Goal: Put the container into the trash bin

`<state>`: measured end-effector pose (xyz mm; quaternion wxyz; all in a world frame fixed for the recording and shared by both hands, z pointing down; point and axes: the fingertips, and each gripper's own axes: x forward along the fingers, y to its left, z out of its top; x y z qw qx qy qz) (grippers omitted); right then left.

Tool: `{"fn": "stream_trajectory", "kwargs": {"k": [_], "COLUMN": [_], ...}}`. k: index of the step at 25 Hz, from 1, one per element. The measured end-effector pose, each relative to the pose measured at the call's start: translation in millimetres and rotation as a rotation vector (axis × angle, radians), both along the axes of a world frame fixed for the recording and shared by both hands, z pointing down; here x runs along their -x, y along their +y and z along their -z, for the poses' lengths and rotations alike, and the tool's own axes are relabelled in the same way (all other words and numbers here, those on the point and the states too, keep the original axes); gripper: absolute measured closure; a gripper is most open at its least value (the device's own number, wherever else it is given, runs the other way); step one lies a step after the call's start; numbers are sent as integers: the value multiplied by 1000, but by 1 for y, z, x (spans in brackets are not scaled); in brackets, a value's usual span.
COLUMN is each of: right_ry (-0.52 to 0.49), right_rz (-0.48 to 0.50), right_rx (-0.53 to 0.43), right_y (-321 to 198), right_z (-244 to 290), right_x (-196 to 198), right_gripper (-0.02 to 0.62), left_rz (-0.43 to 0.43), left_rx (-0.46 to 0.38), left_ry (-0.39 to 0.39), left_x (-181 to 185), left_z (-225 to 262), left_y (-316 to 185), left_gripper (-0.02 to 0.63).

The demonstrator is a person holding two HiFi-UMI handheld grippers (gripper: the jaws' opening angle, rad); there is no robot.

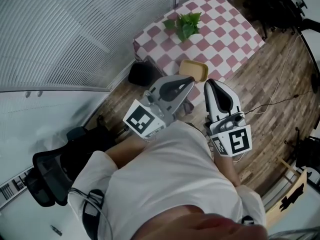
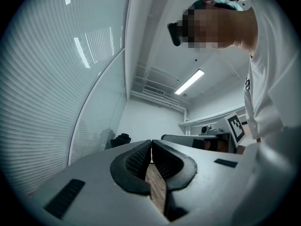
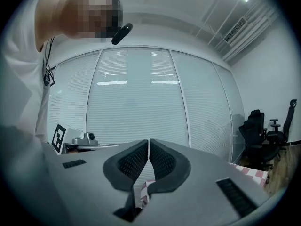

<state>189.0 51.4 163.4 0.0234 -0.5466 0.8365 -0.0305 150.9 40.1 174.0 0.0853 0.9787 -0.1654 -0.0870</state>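
Note:
In the head view a shallow tan container [image 1: 194, 69] lies on the near edge of a table with a red-and-white checked cloth [image 1: 220, 34]. A black trash bin [image 1: 141, 74] stands on the floor at the table's left corner. My left gripper [image 1: 190, 82] and right gripper [image 1: 209, 83] are held side by side in front of my chest, short of the table and pointing toward the container. Both are shut with nothing between the pads. The left gripper view shows shut jaws [image 2: 151, 147] over wood floor. In the right gripper view, shut jaws [image 3: 149, 145] have checked cloth below them.
A green plant [image 1: 185, 24] stands on the table behind the container. A black office chair [image 1: 50, 176] is at my left, and more dark chairs [image 1: 280, 6] stand beyond the table's right end. A cable [image 1: 272, 101] runs over the wood floor. A blind-covered glass wall [image 1: 75, 34] lies left.

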Motion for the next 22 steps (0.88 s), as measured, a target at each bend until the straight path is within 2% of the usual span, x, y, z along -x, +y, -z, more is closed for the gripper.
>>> {"fn": "stream_trajectory", "kwargs": {"k": [10,15,22], "right_ry": [-4,-5,-5], "right_rz": [-22,-21,-6], "right_rx": [21,27,18], "right_y": [-25,-30,-30], "right_z": [-8,-9,-7], "right_x": [-4,-12,-30], "right_gripper": [563,563,563], "left_rz": [-19,-21,-8], "left_rx": [-2,27,10], "left_ry": [-5,4,-1], "left_x": [-3,-14,-32], "left_z": [-7,-3,4], "left_y": [-28,-33,-33], "left_gripper": [574,574,574]}}
